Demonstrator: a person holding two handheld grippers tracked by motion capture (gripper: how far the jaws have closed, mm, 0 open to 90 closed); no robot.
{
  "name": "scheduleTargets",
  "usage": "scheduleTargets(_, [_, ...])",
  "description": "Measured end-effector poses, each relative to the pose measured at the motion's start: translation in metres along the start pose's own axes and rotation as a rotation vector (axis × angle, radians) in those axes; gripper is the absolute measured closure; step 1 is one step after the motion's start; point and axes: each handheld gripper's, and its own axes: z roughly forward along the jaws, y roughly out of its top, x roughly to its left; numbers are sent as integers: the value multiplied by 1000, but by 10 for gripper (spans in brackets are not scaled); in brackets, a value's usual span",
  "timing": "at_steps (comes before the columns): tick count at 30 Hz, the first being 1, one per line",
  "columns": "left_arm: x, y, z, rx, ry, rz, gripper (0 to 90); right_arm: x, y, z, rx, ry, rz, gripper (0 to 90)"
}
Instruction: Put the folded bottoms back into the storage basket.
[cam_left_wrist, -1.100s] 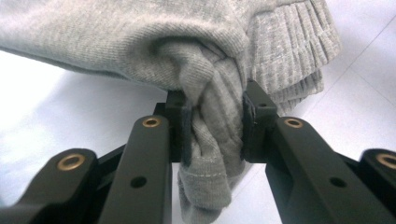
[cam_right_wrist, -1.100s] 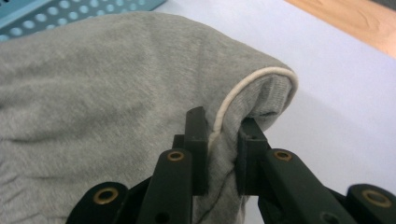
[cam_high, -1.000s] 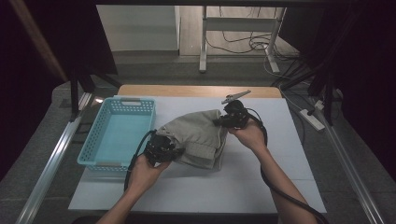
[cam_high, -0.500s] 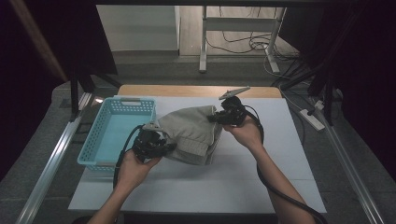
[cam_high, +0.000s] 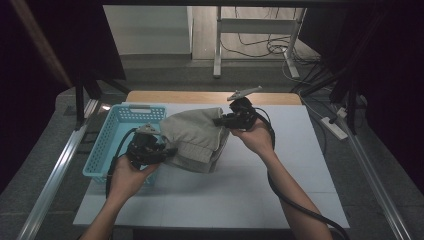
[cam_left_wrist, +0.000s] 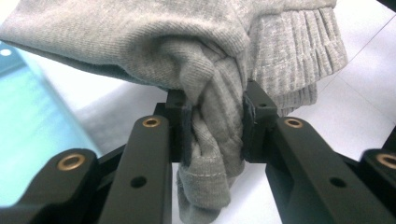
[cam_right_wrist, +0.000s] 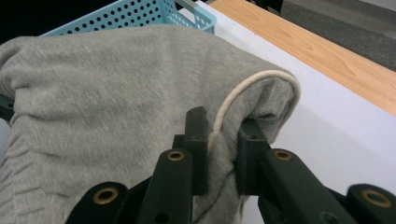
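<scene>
A folded grey knit garment (cam_high: 192, 137) hangs lifted off the white table (cam_high: 260, 185), held from both sides. My left gripper (cam_high: 162, 150) is shut on a bunched fold of the garment (cam_left_wrist: 215, 140) at its near left edge; ribbed cuff fabric hangs beyond the jaws. My right gripper (cam_high: 221, 121) is shut on the far right corner of the garment (cam_right_wrist: 116, 107), with a pale drawstring (cam_right_wrist: 243, 88) running between its jaws. The garment's left part hangs beside the right rim of a light blue perforated basket (cam_high: 107, 145).
The blue basket (cam_right_wrist: 140, 14) stands at the table's left, its floor bare. A wooden strip (cam_high: 200, 96) runs along the table's far edge. Metal rails flank the table. Cables trail from both grippers toward the front edge.
Both grippers have carried the garment leftward and slightly up, toward the basket. The left gripper now sits over the basket's right rim.
</scene>
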Motion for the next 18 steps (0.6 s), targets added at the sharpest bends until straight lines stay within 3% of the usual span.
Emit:
scheduleTargets(4, [8, -2, -12, -8, -5, -16, 690, 9, 12, 7, 1, 10, -23, 784])
scheduleTargets(18, [36, -16, -40, -27, 11, -50, 691, 24, 33, 33, -6, 52, -20, 784])
